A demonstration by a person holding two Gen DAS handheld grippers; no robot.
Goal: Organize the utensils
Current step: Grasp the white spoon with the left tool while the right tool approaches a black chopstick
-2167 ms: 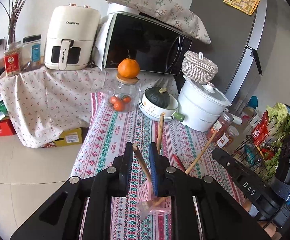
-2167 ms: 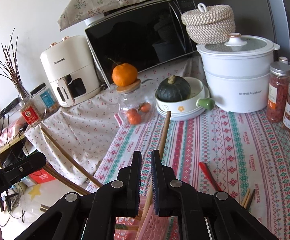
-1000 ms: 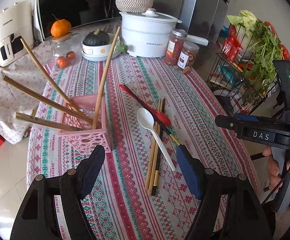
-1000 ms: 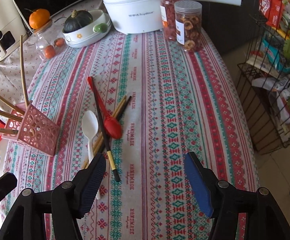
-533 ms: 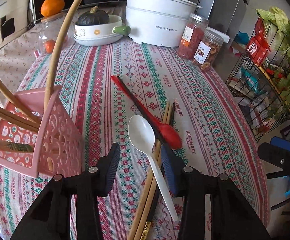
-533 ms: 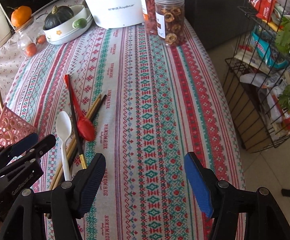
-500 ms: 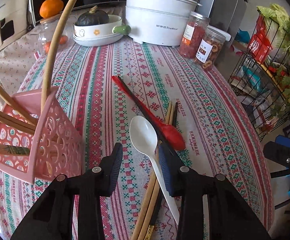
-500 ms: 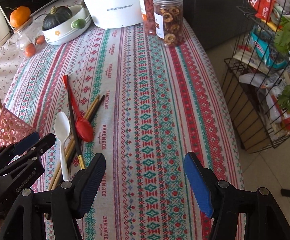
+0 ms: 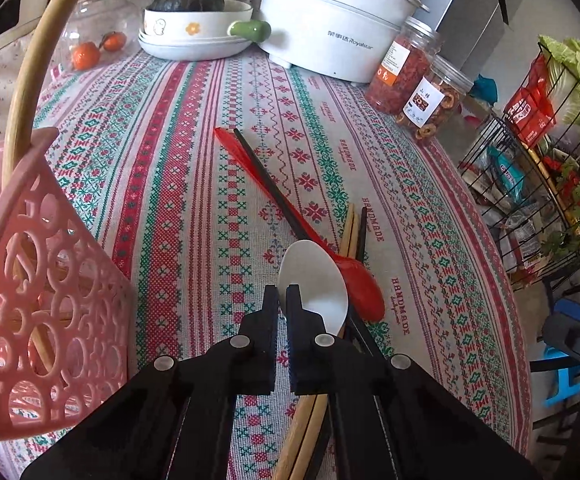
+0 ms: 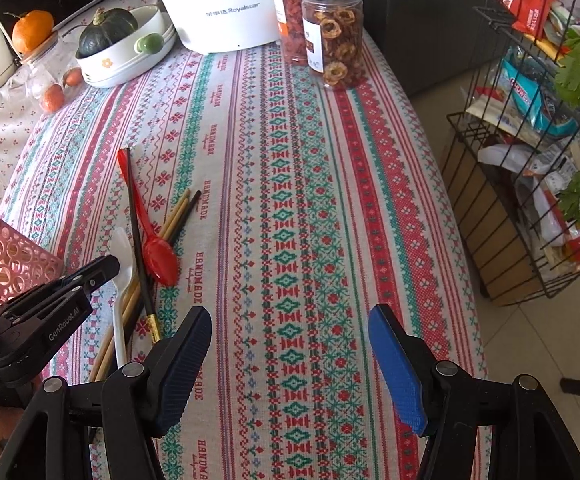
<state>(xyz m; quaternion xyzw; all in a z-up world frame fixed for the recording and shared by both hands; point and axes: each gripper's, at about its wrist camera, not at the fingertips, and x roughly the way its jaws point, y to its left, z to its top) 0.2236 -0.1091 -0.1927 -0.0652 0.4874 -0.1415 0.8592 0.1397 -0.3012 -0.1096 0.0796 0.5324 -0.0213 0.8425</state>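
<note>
Left gripper fingers are being held together, closed at the left edge of the white spoon bowl; whether the rim is actually being pinched cannot be told, since the bowl is lying mostly to the right of the fingers. In the right wrist view the same gripper is being seen from the side, tips down at the spoon.

Right gripper fingers are being held wide apart, nothing between them, over bare patterned cloth on the bench.

The spoon is lying on the bench, across a pair of wooden chopsticks and touching the red spoon. A black chopstick is lying along the red spoon's handle.

The pink perforated holder is being seen just left of the left gripper, with wooden utensils standing in it.

Further back on the bench: a white pot, two jars, and a bowl holding a dark squash. A wire rack of groceries is standing off the bench's right side
</note>
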